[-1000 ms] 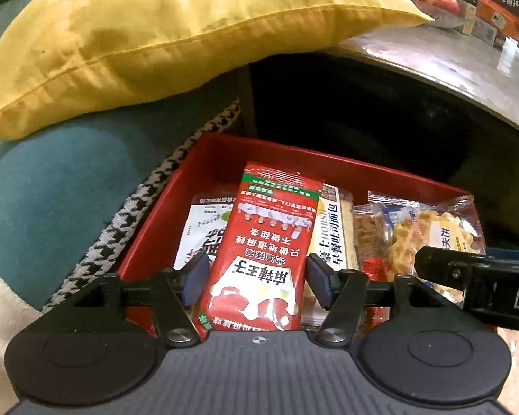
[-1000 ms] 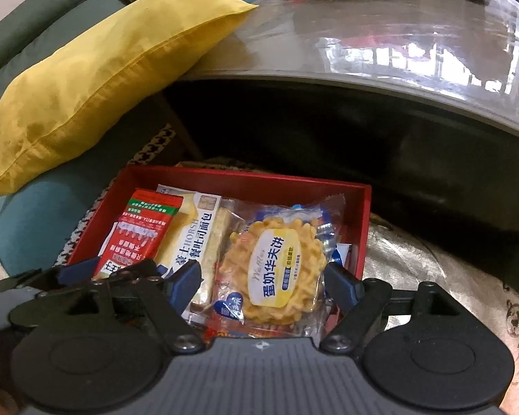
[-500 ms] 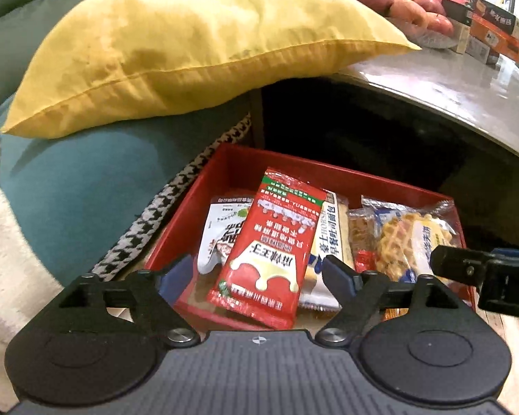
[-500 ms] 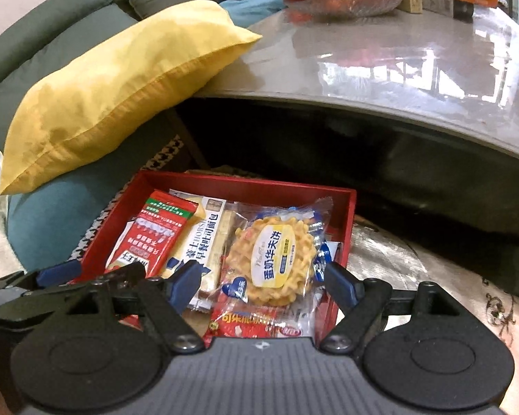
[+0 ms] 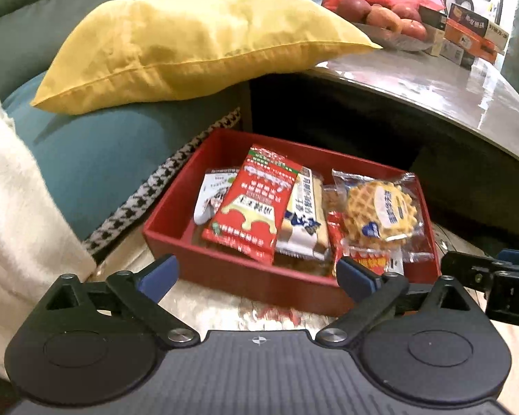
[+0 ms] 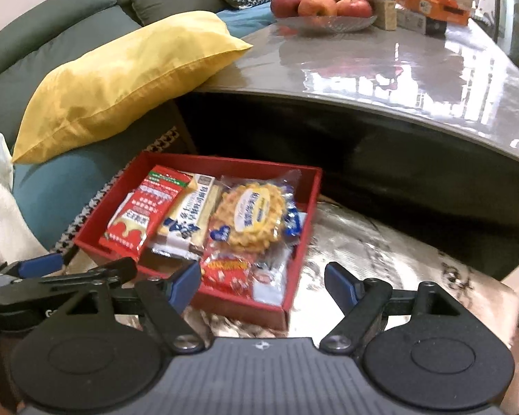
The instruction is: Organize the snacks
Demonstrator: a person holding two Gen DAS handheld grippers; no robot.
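Glossy grey stone-look table top [image 6: 380, 62] fills 12 to 3 o'clock in my right view, curved edge, hard reflections. Yellow pillow [image 5: 197, 41] at 11 o'clock: soft woven cloth, piped seam, one corner overlapping the table edge.

Red tray [image 5: 225, 276] sits dead centre in both views on a shiny pale surface, rigid matte walls, rectangular. All snacks are inside it.

What changed: a second ago my left gripper [image 5: 256, 273] was narrow around the red sachet [image 5: 256, 200]. Its jaws have just been opening, now spread wide with nothing between them, and both views have pulled back from the tray. Sachet lies flat on the stack at the tray's 10 o'clock side. My read: that placement is done, tray looks near full.

My right gripper [image 6: 263, 280] is parted, empty, same spread as before, hanging over the tray's near right corner.

Smaller stuff:
- bread bar [image 5: 304, 214], long, crinkly film, just right of the sachet, touching
- round waffle [image 5: 380, 211], ridged grid, clear wrapper, tray's 3 o'clock side
- small red packet [image 6: 225, 269] under the waffle, near edge
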